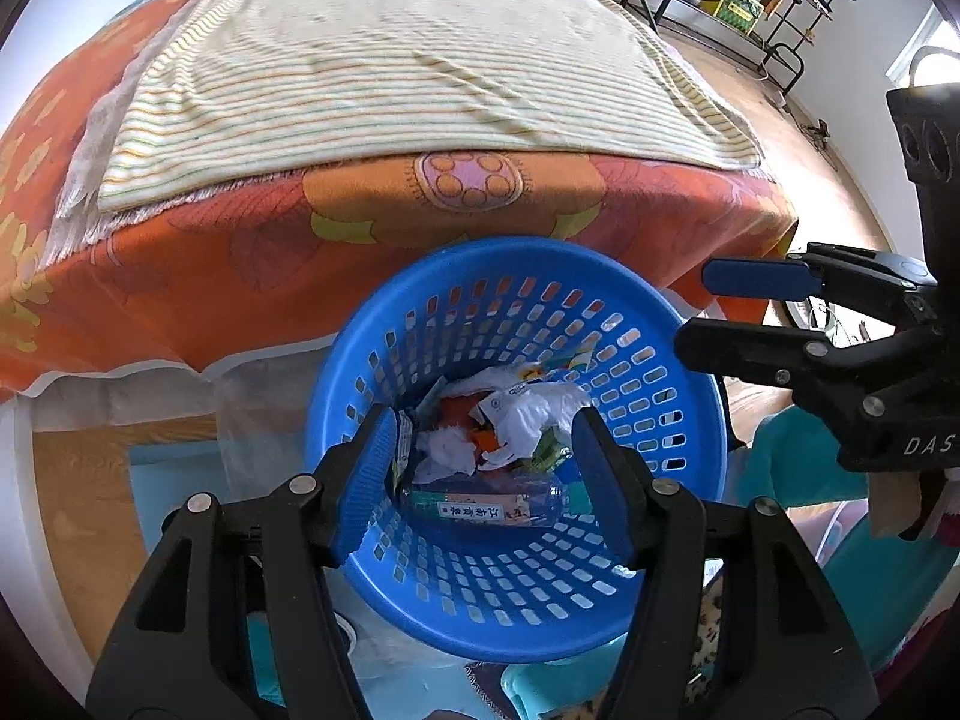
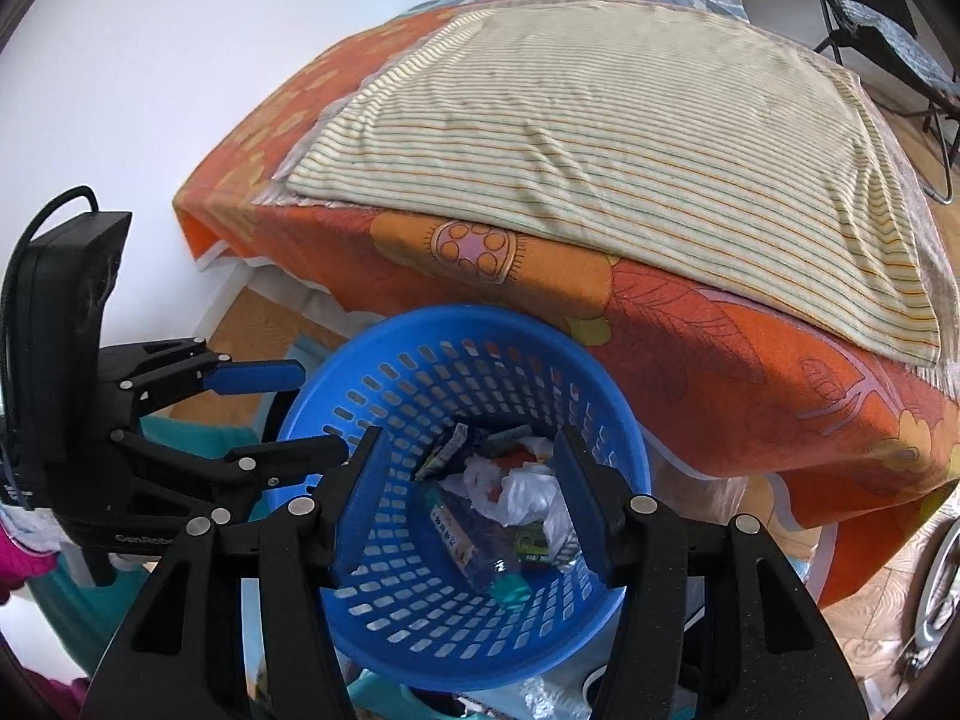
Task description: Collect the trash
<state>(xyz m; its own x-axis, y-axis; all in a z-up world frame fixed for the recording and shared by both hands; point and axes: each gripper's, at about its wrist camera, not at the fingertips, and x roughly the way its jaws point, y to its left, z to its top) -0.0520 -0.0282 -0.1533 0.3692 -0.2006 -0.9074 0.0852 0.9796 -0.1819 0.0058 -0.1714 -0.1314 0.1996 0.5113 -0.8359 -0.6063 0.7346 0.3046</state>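
Note:
A round blue perforated basket (image 1: pixel 384 312) (image 2: pixel 480 315) stands on the floor in front of a bed. It holds trash: a clear plastic bottle (image 1: pixel 486 501) (image 2: pixel 474 540) lying on its side, a crumpled white plastic bag (image 1: pixel 528 414) (image 2: pixel 528 492) and several small wrappers. My left gripper (image 1: pixel 486 480) (image 2: pixel 321 414) hangs over the basket's near side, open, with nothing between its blue pads. My right gripper (image 2: pixel 468 498) (image 1: pixel 696 307) hovers over the basket from the other side, also open and empty.
Behind the basket a bed (image 1: pixel 240 276) (image 2: pixel 720 360) with an orange floral cover carries a striped cream blanket (image 1: pixel 390 72) (image 2: pixel 600 120). A black rack (image 1: pixel 750 6) and a folding chair (image 2: pixel 888 30) stand on the wooden floor beyond. Teal items (image 1: pixel 780 468) lie around the basket.

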